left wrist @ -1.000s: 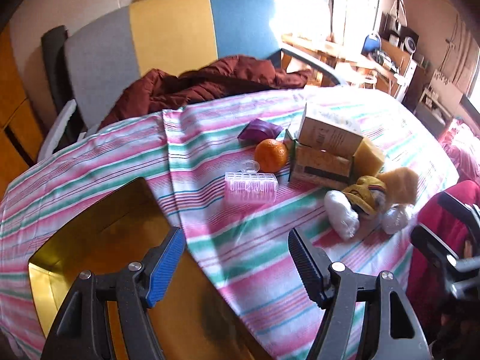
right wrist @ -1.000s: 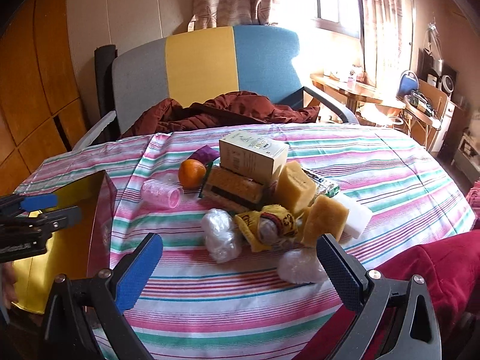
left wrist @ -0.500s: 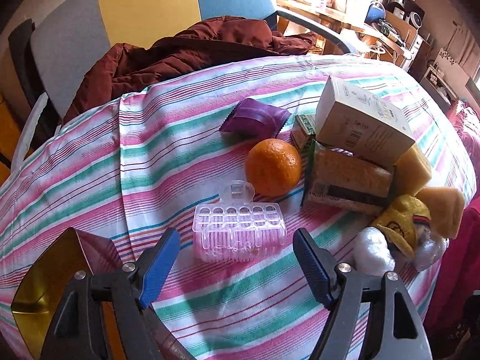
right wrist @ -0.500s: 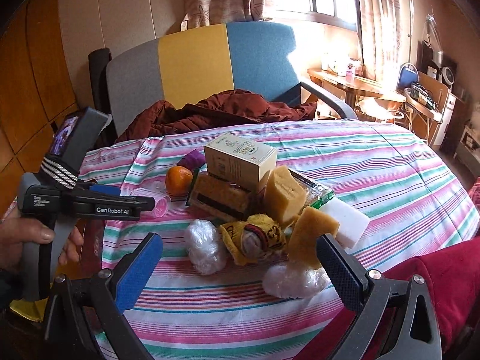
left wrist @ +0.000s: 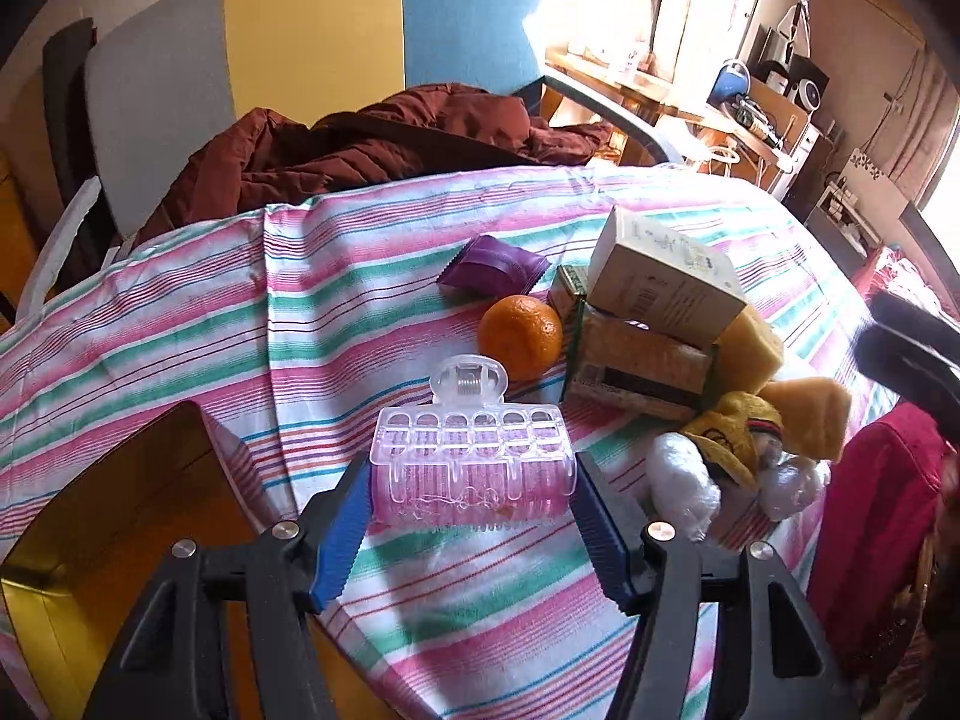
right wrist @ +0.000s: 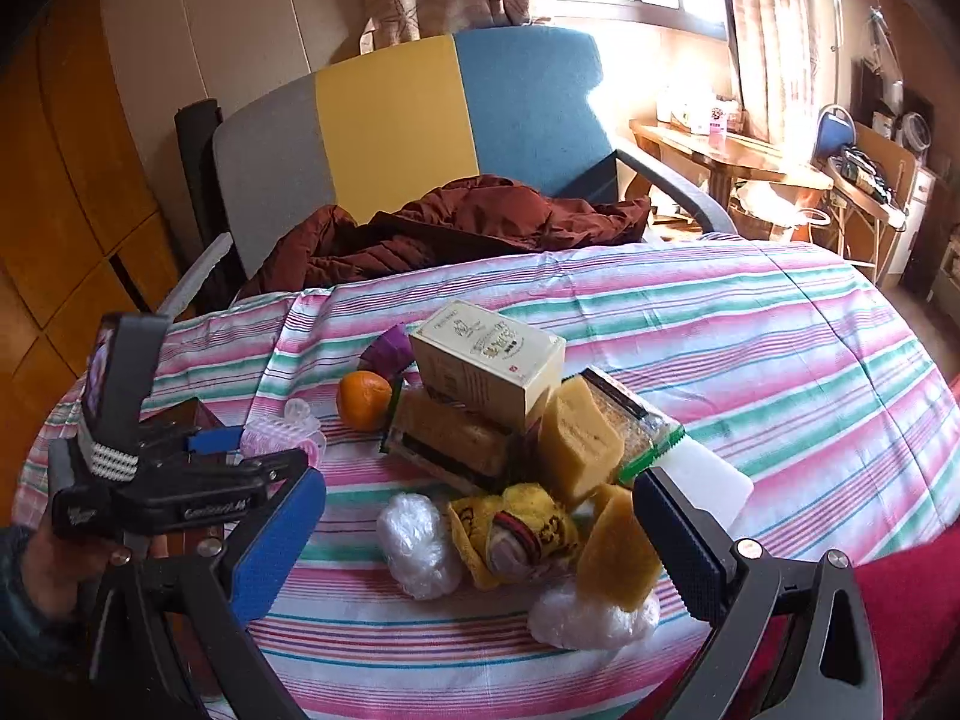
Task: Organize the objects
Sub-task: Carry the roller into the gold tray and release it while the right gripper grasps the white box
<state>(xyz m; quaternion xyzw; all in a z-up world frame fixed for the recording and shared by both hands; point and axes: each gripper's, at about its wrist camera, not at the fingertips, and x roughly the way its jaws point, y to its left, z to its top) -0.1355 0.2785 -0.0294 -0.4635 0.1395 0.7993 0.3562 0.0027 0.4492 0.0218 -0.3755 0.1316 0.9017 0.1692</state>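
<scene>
Hair roller (left wrist: 471, 474) | near-left worktop (left wrist: 180, 324), beside orange (left wrist: 521, 336) | light, springy plastic; hold its ends | left hand-held gripper (left wrist: 471, 516) grasping it | right hand-held gripper (right wrist: 480, 540) released

cloth on surface (left wrist: 336, 324): white with pink, green and thin red stripes
hair roller (left wrist: 474, 483): pink core – clear plastic clip over it
left gripper (left wrist: 471, 531): black body, blue pads
right gripper (right wrist: 480, 546): black body, blue pads
mandarin (left wrist: 521, 336): orange
sachet (left wrist: 492, 267): purple
carton (left wrist: 663, 282): cream, dark print
sponges (right wrist: 579, 444): yellow-tan
wrapped balls (right wrist: 417, 546): white, translucent film
cloth toy (right wrist: 516, 525): yellow with dark markings – one red-black band
box (left wrist: 120, 546): gold inside
armchair (right wrist: 390, 126): grey, yellow, blue panels
jacket (right wrist: 456, 225): dark maroon
</scene>
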